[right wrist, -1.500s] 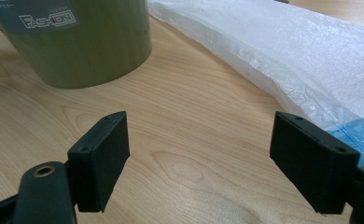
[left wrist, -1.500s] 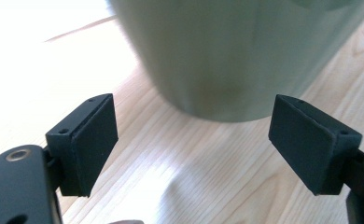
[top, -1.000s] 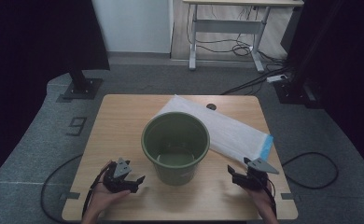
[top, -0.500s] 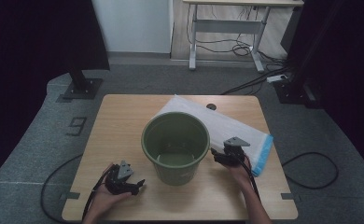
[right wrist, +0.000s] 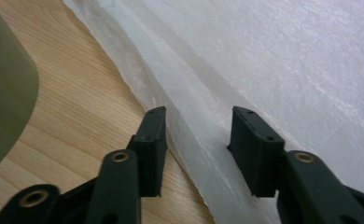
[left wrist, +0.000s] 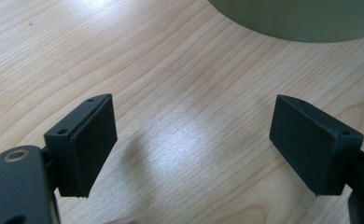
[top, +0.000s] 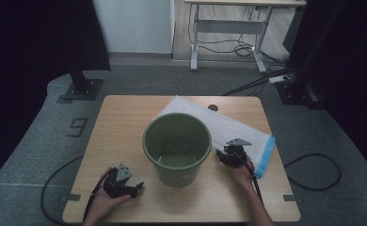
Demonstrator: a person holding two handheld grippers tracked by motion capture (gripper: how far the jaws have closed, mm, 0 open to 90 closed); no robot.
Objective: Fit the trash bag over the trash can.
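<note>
While the left claw (top: 135, 187) is kept released on the table (top: 125, 122), the plastic bag's (right wrist: 273, 65) edge is straddled, ungrasped, by the closing right claw (right wrist: 198, 140), presumably for lining the green bucket (top: 177, 146).

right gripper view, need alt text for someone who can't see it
The right gripper straddles the folded edge of a white plastic bag lying flat on a wooden table, its black fingers having just been closing, not yet pressing the film. A green bucket curves in at the left.
</note>
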